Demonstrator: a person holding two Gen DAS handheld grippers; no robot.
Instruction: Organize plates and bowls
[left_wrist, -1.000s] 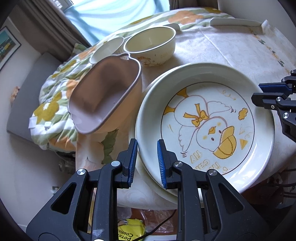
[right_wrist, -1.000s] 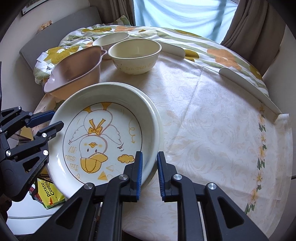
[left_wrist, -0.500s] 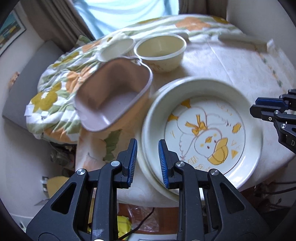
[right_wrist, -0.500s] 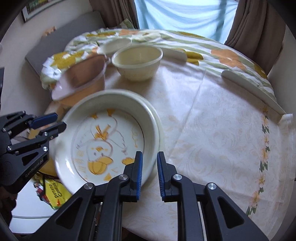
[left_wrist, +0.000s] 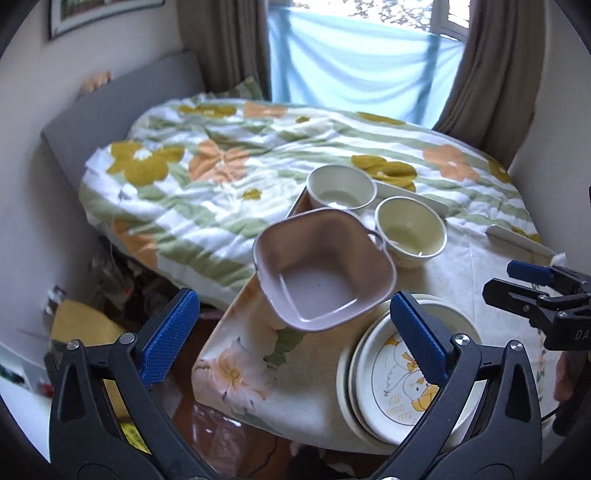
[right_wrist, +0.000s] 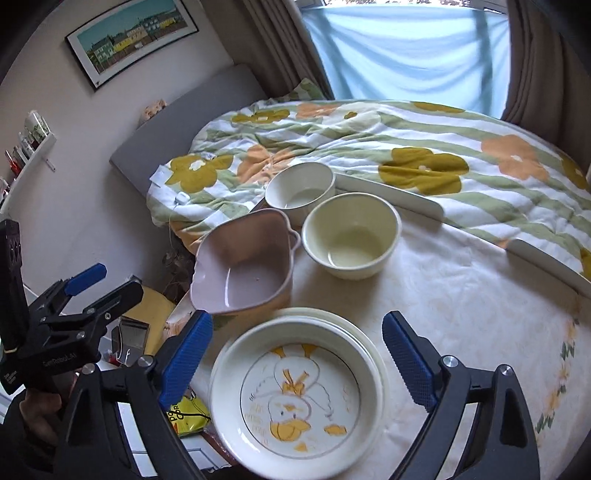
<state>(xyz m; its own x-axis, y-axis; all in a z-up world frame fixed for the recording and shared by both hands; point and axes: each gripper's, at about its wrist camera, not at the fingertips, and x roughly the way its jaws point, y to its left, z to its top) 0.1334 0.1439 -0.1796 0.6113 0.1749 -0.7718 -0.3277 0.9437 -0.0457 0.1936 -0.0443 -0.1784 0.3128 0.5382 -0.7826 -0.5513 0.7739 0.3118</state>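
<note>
The duck plate (right_wrist: 295, 398) sits on top of another plate (right_wrist: 375, 354) at the near edge of the table (right_wrist: 461, 302); nothing holds it; the left gripper (left_wrist: 291, 339) is letting go, its jaws opening wide with only air and the table edge between them; the right gripper (right_wrist: 295, 354) is opening too, its blue pads on each side of the duck plate but not touching it; a pink square bowl (right_wrist: 242, 264) stands just behind the plates; a cream bowl (right_wrist: 351, 236) is beside it; a white bowl (right_wrist: 299, 188) is behind both; a flowery blanket (right_wrist: 406, 147) lies past the table.
</note>
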